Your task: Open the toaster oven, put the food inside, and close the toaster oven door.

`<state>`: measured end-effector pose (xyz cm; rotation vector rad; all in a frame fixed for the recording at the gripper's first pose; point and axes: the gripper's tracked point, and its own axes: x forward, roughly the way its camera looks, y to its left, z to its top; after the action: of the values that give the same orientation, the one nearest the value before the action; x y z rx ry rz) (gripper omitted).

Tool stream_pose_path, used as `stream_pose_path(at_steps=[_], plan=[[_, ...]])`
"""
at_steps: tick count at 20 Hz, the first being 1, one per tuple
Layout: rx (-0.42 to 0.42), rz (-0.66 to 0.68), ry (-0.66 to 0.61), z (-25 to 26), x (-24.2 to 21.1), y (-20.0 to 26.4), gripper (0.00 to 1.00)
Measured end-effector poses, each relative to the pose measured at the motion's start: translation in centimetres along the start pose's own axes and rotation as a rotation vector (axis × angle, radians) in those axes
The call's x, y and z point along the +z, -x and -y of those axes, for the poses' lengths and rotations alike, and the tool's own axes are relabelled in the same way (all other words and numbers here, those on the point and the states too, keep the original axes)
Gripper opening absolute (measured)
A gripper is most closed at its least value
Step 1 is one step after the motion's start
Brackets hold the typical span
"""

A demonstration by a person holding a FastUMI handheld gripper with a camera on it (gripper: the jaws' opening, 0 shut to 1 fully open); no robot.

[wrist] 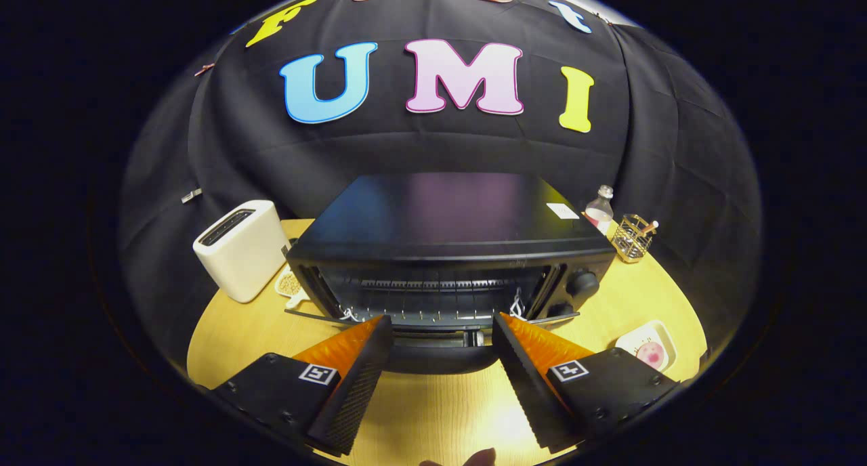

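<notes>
1. Presently the toaster oven (447, 249) is sitting mid-desk (433, 412), its door (433, 347) lying dropped open just ahead of the claw (440, 337); the rack inside is showing bare.
2. Judged step: opening is done, loading is pending.
3. The claw is standing open and holding nothing, fingers spread either side of the door's lip.
4. A white toaster (242, 248) is standing left of the oven, well apart.
5. The food (651, 353), seemingly a pink item, is lying in a small tray (660, 334) right of the claw; the next move calls for swinging there, clear of the door.
6. A wire basket (633, 237) and bottle (599, 210) are standing behind, not obstructing.
</notes>
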<state>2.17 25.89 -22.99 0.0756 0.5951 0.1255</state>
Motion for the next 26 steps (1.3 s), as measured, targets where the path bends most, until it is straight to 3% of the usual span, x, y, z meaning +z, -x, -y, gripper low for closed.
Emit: stream_pose_path(at_steps=[9,18,21,26], plan=[[0.000,-0.106,0.009,0.3,-5.8,2.2,0.98],[0.021,-0.329,0.005,1.4,-14.1,2.7,0.98],[0.044,-0.345,-0.007,2.2,-14.8,3.2,0.98],[0.097,-0.289,-0.084,5.5,-10.9,5.0,0.98]])
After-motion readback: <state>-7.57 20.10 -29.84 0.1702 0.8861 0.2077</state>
